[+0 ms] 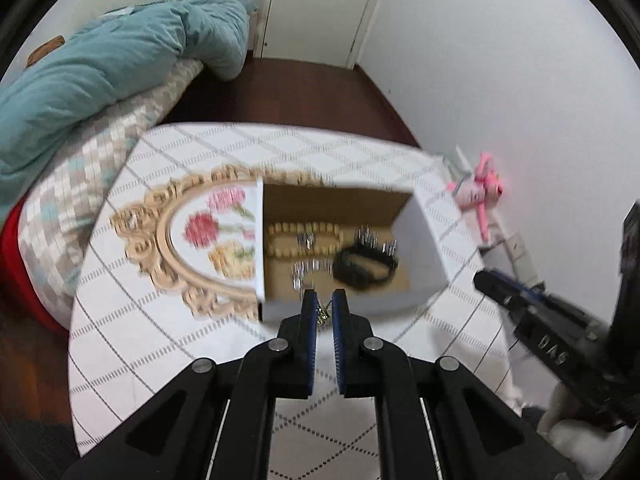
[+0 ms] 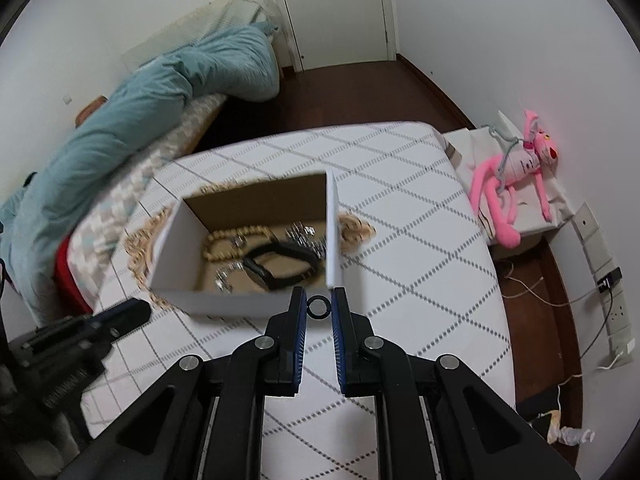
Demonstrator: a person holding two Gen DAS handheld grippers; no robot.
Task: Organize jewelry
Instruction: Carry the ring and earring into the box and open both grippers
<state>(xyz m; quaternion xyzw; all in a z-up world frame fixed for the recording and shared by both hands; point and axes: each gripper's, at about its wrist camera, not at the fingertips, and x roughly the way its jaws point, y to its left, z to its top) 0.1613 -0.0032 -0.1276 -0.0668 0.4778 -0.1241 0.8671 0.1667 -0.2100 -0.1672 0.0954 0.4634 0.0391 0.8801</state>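
The open white cardboard box (image 1: 420, 236) with a brown interior stands on the table and already contains a string of pale wooden beads (image 1: 304, 240), a black band bracelet (image 1: 362, 270) and several small metallic pieces (image 1: 376, 240), blurred beyond identification. The bulk of the sorting is judged complete.

Two items remain outside the box. The left gripper (image 1: 324, 314) has its jaws closed on a small gold-coloured chain piece (image 1: 322, 315), which hangs between the blue pads just short of the box's near wall. The right gripper (image 2: 319, 308) has its jaws clamped on a small black ring (image 2: 319, 307), likewise held at the near wall, not yet over the opening. Depositing both is judged the outstanding work; no loose jewellery shows on the cloth.

The box rests partly on an oval ornate gilt frame with floral embroidery (image 1: 200, 236). The table is covered by a white cloth with a grey dashed diamond pattern (image 2: 420, 240).

The room is a bedroom: a bed with a teal duvet (image 2: 180, 92), dark wood flooring (image 2: 380, 92), a white door (image 2: 336, 12), white walls, and a pink plush panther (image 2: 516, 176) on a side surface by the right wall. Cables and a power strip (image 2: 618, 320) lie below it.
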